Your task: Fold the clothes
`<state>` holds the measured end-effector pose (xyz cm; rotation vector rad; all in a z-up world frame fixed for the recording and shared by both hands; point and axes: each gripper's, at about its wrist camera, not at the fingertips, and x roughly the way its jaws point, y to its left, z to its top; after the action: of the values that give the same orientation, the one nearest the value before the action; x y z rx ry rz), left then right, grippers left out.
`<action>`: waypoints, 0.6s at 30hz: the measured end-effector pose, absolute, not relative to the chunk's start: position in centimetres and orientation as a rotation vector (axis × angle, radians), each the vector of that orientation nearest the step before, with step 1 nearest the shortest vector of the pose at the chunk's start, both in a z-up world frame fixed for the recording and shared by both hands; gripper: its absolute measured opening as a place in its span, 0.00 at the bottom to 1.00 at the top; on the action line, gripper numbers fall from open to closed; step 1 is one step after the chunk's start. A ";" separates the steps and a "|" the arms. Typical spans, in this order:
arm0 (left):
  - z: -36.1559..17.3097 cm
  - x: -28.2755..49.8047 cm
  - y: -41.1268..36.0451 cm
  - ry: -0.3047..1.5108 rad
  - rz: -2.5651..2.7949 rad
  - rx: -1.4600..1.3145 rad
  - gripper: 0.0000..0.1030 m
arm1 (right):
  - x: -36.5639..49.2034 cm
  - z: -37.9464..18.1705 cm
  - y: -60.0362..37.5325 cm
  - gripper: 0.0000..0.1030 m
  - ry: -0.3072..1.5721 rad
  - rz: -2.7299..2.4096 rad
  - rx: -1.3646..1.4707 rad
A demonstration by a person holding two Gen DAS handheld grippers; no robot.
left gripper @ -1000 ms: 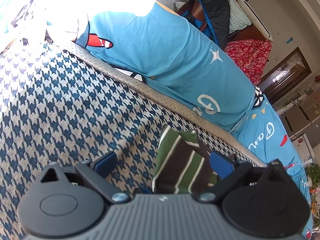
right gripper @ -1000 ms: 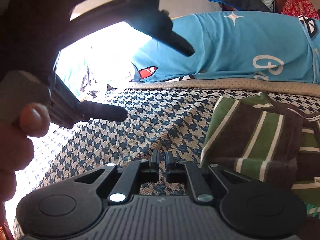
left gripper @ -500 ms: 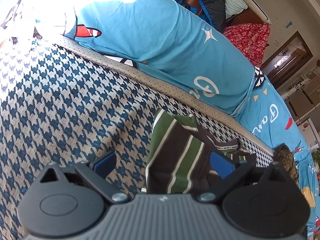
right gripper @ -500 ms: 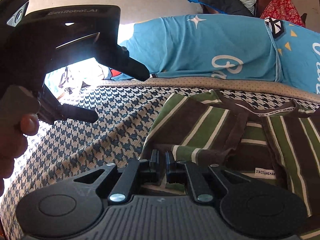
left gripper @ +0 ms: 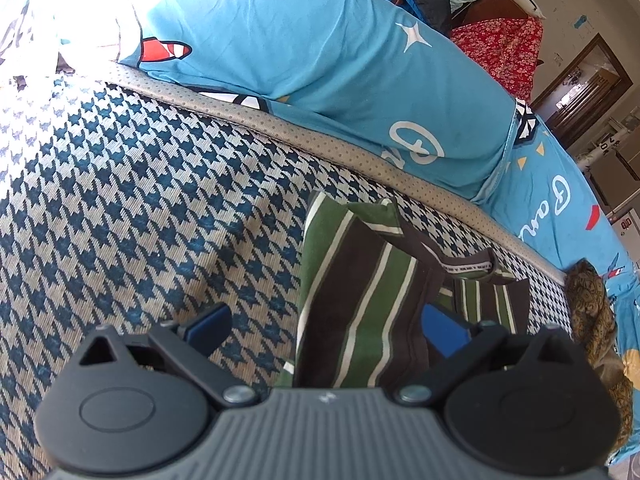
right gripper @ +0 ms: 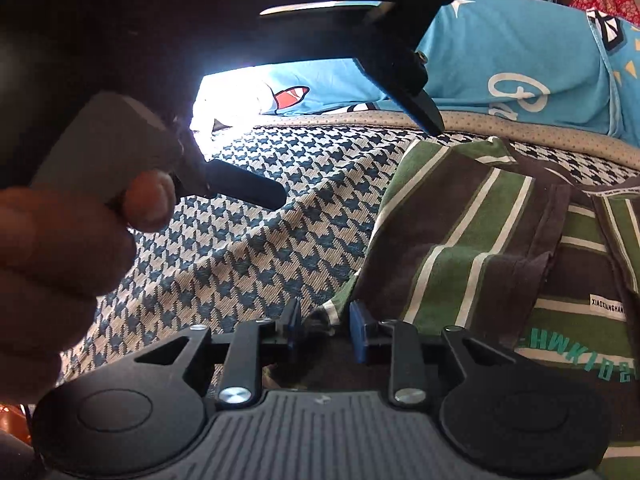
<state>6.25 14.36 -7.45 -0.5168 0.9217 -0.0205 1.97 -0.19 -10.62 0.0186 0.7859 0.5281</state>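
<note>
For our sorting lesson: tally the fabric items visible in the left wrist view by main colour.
Blue: 2, blue pillow and blue sheet
Green-brown: 1, striped shirt
Red: 1, red floral cloth
Navy-beige: 1, houndstooth cover
Total: 5

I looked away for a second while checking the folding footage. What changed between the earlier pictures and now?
The right tool, shut before, is opening with the hem of the striped shirt loose between its pads. Both tools moved closer over the shirt. The left tool stayed wide open, and the shirt stayed lying on the checked mat.
</note>
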 end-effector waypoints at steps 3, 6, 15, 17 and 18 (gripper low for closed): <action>-7.4 6.3 13.9 0.923 -0.017 -0.498 1.00 | 1.5 -10.1 -1.2 0.26 0.830 0.531 0.058; -7.3 6.3 13.1 0.928 -0.027 -0.477 1.00 | 0.6 -8.9 -2.1 0.26 0.820 0.463 0.023; -8.2 5.7 9.1 0.961 -0.094 -0.383 1.00 | -0.6 -5.7 -12.4 0.27 0.782 0.189 0.178; -8.4 5.7 8.3 0.967 -0.102 -0.371 1.00 | -0.4 -5.6 -14.7 0.27 0.777 0.131 0.213; -8.6 5.6 8.0 0.971 -0.103 -0.363 1.00 | -0.3 -5.6 -15.6 0.27 0.774 0.110 0.226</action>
<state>5.64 8.00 -8.57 -0.3629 0.9706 -0.1035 -0.32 -15.65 -5.60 0.2258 0.7745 0.1096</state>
